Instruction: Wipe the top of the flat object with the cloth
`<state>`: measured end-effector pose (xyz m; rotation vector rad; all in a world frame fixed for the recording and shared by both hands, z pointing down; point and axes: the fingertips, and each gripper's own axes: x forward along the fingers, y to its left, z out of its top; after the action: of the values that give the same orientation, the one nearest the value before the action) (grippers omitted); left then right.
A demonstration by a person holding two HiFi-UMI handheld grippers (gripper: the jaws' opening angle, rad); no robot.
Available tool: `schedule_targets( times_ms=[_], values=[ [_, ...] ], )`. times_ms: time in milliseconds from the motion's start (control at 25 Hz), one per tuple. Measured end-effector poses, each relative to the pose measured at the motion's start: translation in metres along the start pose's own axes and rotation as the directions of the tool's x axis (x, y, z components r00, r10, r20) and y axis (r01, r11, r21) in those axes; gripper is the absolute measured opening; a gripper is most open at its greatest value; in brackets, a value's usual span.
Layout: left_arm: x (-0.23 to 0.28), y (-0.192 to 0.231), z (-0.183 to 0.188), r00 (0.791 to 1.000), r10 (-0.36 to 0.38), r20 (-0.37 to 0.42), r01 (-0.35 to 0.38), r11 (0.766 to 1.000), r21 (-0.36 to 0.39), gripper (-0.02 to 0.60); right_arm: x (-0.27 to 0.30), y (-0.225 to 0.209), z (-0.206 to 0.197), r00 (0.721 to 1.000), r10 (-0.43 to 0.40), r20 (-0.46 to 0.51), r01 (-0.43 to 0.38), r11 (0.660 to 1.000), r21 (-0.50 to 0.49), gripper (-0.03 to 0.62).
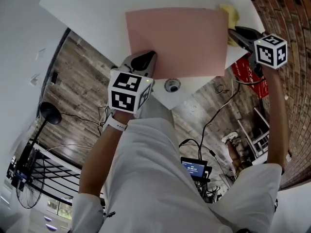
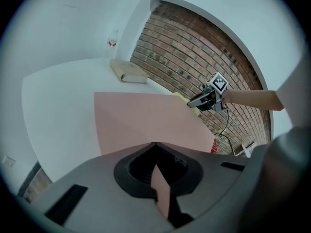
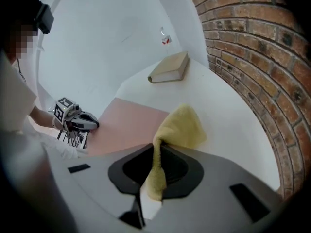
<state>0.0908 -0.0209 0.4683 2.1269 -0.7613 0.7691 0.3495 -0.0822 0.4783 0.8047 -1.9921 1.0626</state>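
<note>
The pink sheet (image 1: 177, 40) lies flat on the white table (image 1: 82, 11). The left gripper (image 1: 146, 59) is clenched on the sheet's edge at 7 o'clock. At its 2 o'clock corner, the right gripper (image 1: 234, 34) grasps the yellow cloth (image 1: 229, 14). A book (image 3: 170, 68) lies beyond the sheet, toward 12 o'clock.

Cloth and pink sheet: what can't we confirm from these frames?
- Whether the yellow cloth touches the pink sheet: in the right gripper view the right gripper hides its underside; the head view shows only part of it.
- Sheet's near edge: under the left gripper, left gripper view.
- Label on the bottle, left gripper view: too small.
</note>
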Motion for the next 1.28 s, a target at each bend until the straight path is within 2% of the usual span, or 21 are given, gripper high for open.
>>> schedule_targets(
  times_ms=[240, 800, 1120, 1280],
  values=[
    [0.001, -0.002, -0.001, 1.0, 0.001, -0.003, -0.001, 1.0, 0.021, 0.018, -0.005, 0.007, -0.019, 0.999, -0.026, 0.021, 0.024, 0.998, 0.051, 0.051],
    [0.002, -0.003, -0.001, 1.0, -0.01, 0.004, 0.01, 1.0, -0.004, 0.018, -0.019, 0.048, -0.096, 0.999, -0.035, 0.042, 0.028, 0.986, 0.164, 0.051],
    [0.0, -0.003, -0.001, 1.0, -0.013, 0.007, 0.013, 1.0, -0.006, 0.017, -0.027, 0.078, -0.134, 0.998, -0.049, 0.042, 0.039, 0.979, 0.201, 0.052],
    [0.0, -0.004, -0.001, 1.0, -0.026, 0.007, 0.026, 1.0, -0.013, 0.018, -0.032, 0.092, -0.153, 0.996, -0.083, 0.043, 0.073, 0.976, 0.204, 0.052]
  ],
)
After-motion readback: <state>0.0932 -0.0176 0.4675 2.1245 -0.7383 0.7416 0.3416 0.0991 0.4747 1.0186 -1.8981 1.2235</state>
